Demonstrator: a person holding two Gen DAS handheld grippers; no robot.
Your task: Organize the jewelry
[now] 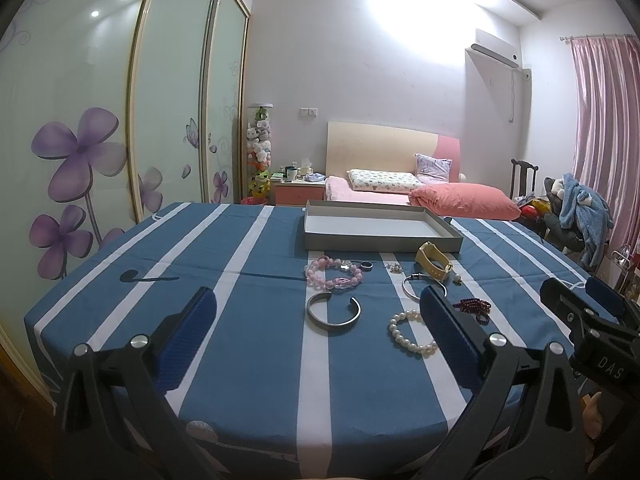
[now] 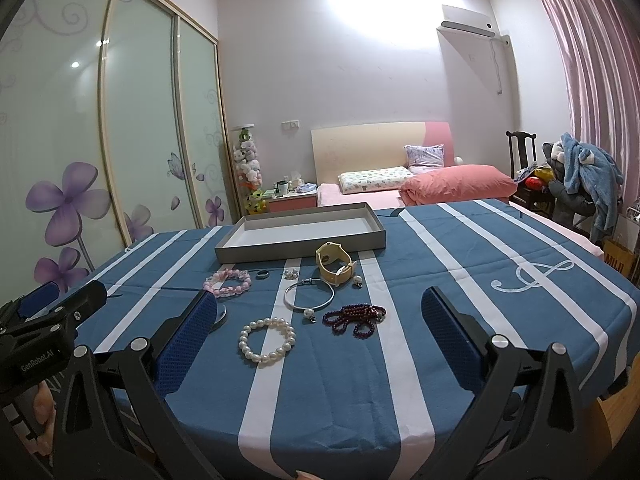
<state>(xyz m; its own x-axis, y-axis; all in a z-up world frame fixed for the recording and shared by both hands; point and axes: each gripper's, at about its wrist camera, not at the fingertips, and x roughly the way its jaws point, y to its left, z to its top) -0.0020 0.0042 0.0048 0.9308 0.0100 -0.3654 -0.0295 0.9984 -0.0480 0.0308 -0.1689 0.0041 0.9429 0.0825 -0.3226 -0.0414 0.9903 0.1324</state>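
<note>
— Grey tray (image 1: pixel 382 240) at the table's (image 1: pixel 248 344) far edge; jewelry, like the pearl bracelet (image 2: pixel 267 340), lies just before it.
— Grippers?
— Left gripper (image 1: pixel 318 322) and right gripper (image 2: pixel 320 322) both spread, holding nothing.

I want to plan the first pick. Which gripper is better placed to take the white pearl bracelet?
Probably the right gripper. Its open fingers frame the white pearl bracelet, which lies slightly left of centre. In the left gripper's view, its right finger partly hides the bracelet.
</note>
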